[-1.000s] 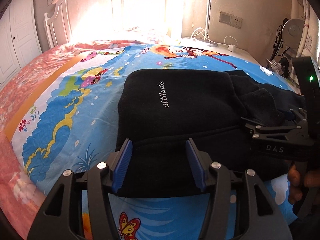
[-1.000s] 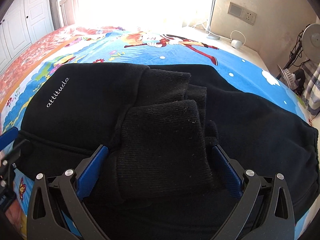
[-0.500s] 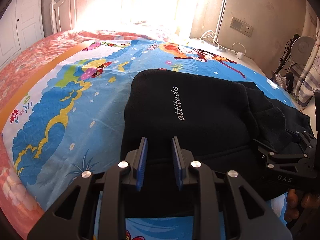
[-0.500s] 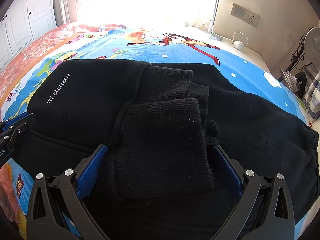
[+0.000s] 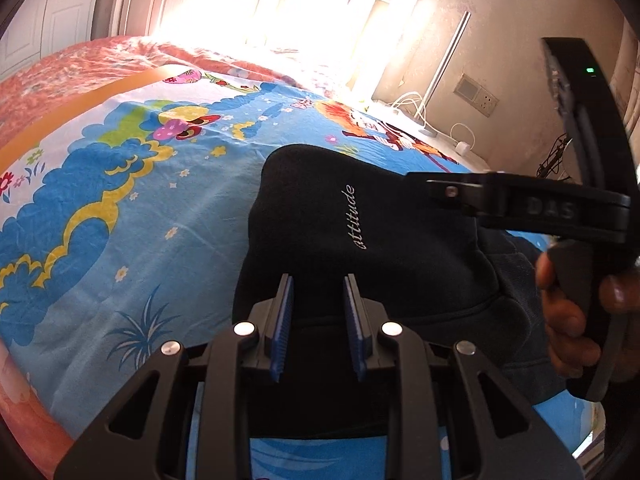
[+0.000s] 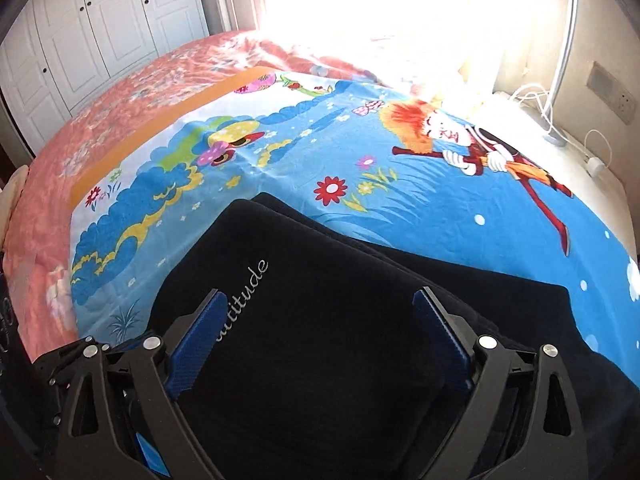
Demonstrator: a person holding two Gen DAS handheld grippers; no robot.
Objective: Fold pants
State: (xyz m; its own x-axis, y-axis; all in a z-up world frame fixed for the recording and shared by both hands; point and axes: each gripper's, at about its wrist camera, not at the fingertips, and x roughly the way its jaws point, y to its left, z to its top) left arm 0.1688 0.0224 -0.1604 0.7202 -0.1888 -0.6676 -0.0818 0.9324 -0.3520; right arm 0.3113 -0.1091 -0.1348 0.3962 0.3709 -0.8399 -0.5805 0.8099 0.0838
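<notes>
The black pants (image 5: pixel 360 216) with a white "attitude" logo lie folded on the bed; they also fill the lower right wrist view (image 6: pixel 320 320). My left gripper (image 5: pixel 318 292) has its blue pads close together, pinching the near edge of the pants, which looks lifted. My right gripper (image 6: pixel 320 312) is open wide over the logo panel, its pads either side of the cloth. The right gripper body shows in the left wrist view (image 5: pixel 520 204), held by a hand, above the pants' right part.
The bed carries a bright blue cartoon sheet (image 6: pixel 360 168) over an orange floral cover (image 6: pixel 120 112). White wardrobe doors (image 6: pixel 100 20) stand at the far left. Cables and a wall socket (image 5: pixel 476 96) are at the right. Strong light from the bed's head.
My left gripper closed from wide open onto the pants' near edge. My right gripper rose and swung left off the rolled leg cuffs, over the logo panel.
</notes>
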